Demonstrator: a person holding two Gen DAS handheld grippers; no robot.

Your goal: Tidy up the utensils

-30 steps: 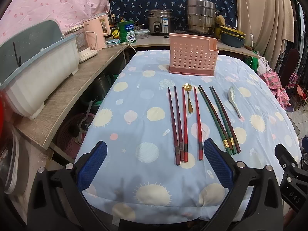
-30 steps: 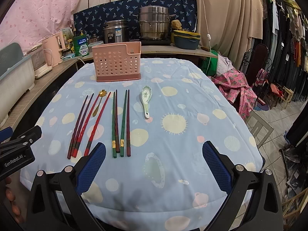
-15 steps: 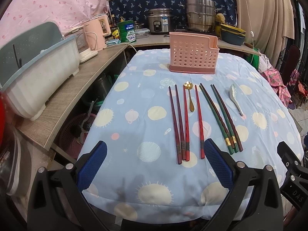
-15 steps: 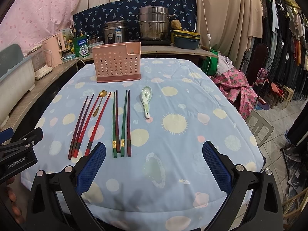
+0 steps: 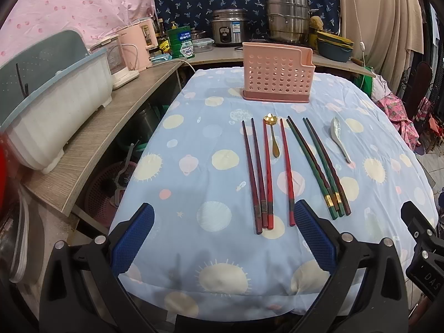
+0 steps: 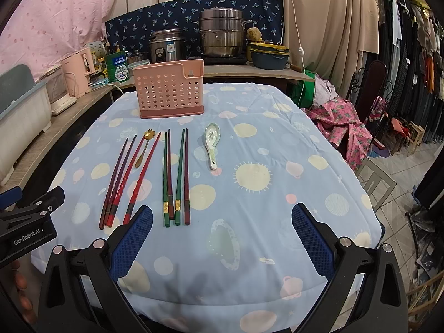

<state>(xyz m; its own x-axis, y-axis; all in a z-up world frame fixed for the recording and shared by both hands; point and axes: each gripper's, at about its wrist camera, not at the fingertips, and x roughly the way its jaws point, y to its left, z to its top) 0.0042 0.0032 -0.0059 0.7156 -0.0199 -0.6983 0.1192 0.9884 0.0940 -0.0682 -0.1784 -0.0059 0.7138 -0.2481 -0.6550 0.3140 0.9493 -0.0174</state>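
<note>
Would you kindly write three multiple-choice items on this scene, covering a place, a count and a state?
1. Where does the gold spoon lie?
A. between two red chopsticks
B. inside the pink holder
C. beside the white spoon

2. How many chopsticks lie on the tablecloth?
A. four
B. six
C. eight

3. How is the right gripper?
A. shut on a chopstick
B. open and empty
C. shut on a spoon

Answers: 1 A, red sticks flank it; 2 C, four reddish, four green and dark; 3 B, its jaws stand wide apart with only cloth between.
</note>
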